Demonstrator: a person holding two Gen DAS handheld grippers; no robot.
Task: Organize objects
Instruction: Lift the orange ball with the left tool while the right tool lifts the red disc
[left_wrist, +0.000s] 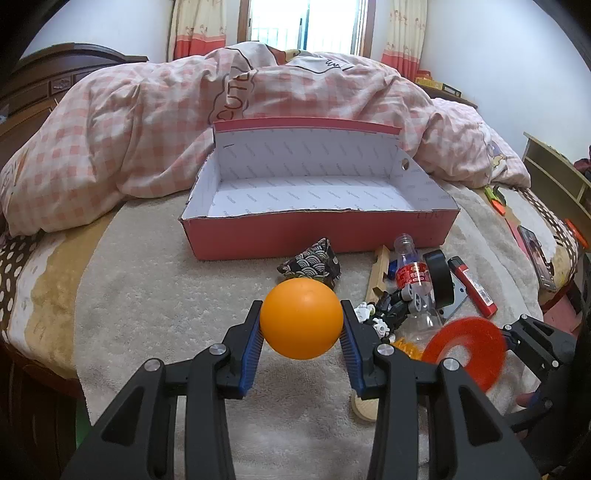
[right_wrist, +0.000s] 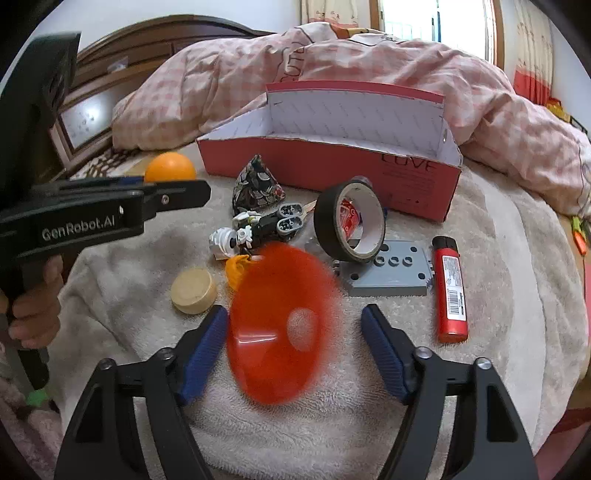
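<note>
We see the left tongs (left_wrist: 301, 328) clamping a smooth orange ball (left_wrist: 301, 318) above the fluffy bed cover (left_wrist: 166, 295), short of the empty red cardboard box (left_wrist: 317, 236). The right tongs (right_wrist: 295, 343) stand apart around a blurred red disc (right_wrist: 280, 325), ungripped. Next, we judge, the ball needs carrying over the box wall.

- Orange ball (left_wrist: 301, 318): smooth, faintly glossy plastic.
- Red box (left_wrist: 317, 232): matt cardboard, printed paper lining.
- Blanket (left_wrist: 166, 295): rough, fluffy cloth.
- Orange disc (right_wrist: 280, 325): blurred, probably glossy plastic.
- Round block (right_wrist: 194, 290): matt wood.
- Lighter (right_wrist: 450, 290): glossy plastic.
</note>
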